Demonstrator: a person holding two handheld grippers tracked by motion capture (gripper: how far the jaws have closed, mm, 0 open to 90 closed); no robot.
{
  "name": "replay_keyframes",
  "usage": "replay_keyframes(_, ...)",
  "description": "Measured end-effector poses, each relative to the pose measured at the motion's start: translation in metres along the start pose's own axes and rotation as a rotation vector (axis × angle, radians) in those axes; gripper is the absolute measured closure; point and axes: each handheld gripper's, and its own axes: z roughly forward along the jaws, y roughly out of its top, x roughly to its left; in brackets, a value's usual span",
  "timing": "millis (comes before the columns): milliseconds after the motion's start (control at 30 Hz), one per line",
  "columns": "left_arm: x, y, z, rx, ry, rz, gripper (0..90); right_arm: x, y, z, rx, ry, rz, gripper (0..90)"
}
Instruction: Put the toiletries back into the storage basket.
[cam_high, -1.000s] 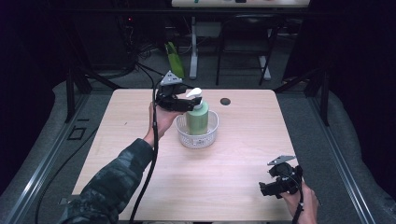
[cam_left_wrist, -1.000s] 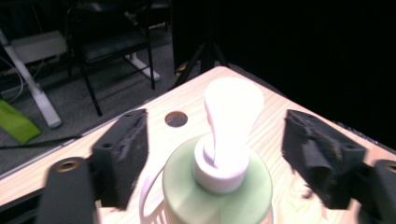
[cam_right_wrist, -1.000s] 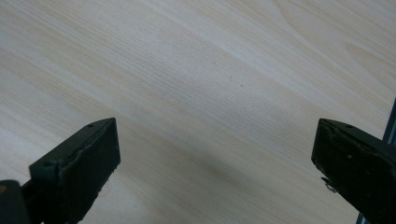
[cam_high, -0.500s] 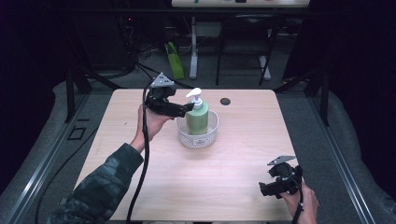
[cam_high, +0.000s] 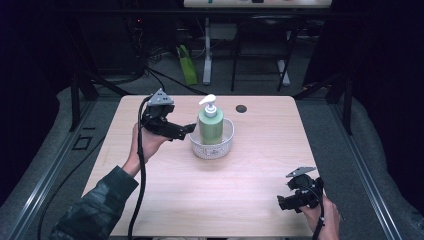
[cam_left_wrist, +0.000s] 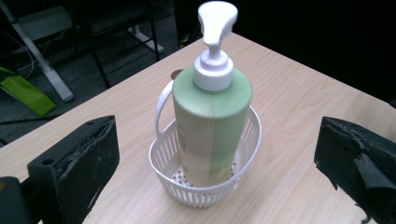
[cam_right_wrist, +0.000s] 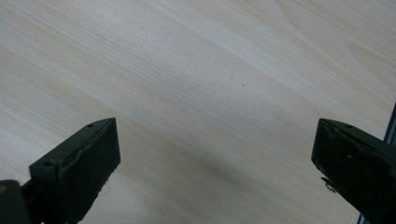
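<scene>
A green pump bottle (cam_high: 211, 127) with a white pump head stands upright in a small white slotted basket (cam_high: 212, 151) at the middle back of the wooden table. My left gripper (cam_high: 186, 131) hovers just left of the basket, pointing at the bottle. It is open: its jaws have just been opening and nothing is between them. In the left gripper view the bottle (cam_left_wrist: 212, 126) and basket (cam_left_wrist: 205, 198) stand a little beyond the left gripper (cam_left_wrist: 217, 140). My right gripper (cam_high: 284, 202) rests near the front right corner, open over bare wood (cam_right_wrist: 215, 140).
A small dark round disc (cam_high: 241, 108) lies on the table (cam_high: 225, 200) behind the basket. Beyond the far edge, on the dark floor, are a green object (cam_high: 188, 65) and the white legs of another desk (cam_high: 207, 55). The table's right edge is close to my right gripper.
My left gripper has let go of the bottle's top, opened wide and drawn back to the left. The bottle stays upright in the basket. The right gripper has not moved.
</scene>
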Motion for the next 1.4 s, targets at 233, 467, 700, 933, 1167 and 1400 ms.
replay_keyframes(233,-0.007,-0.022,-0.019,0.04,0.004,0.03,0.0,0.0,0.0,0.0,0.001,0.003,-0.005,0.7)
replay_keyframes(467,-0.008,-0.047,-0.029,0.07,0.003,0.013,0.0,0.0,0.0,0.0,0.0,0.001,-0.005,0.6)
replay_keyframes(700,-0.006,-0.085,-0.035,0.141,-0.004,-0.024,0.0,0.002,0.001,0.0,0.003,0.001,-0.008,0.6)
replay_keyframes(933,-0.001,-0.117,-0.034,0.188,0.001,-0.065,0.0,0.002,0.001,0.001,0.008,0.001,-0.005,0.6)
replay_keyframes(1167,0.008,-0.133,-0.031,0.203,0.0,-0.114,0.0,0.002,0.001,0.003,0.012,0.004,-0.008,0.6)
replay_keyframes(1400,0.013,-0.14,-0.024,0.213,-0.01,-0.131,0.0,0.0,0.001,0.004,0.013,0.011,-0.007,0.6)
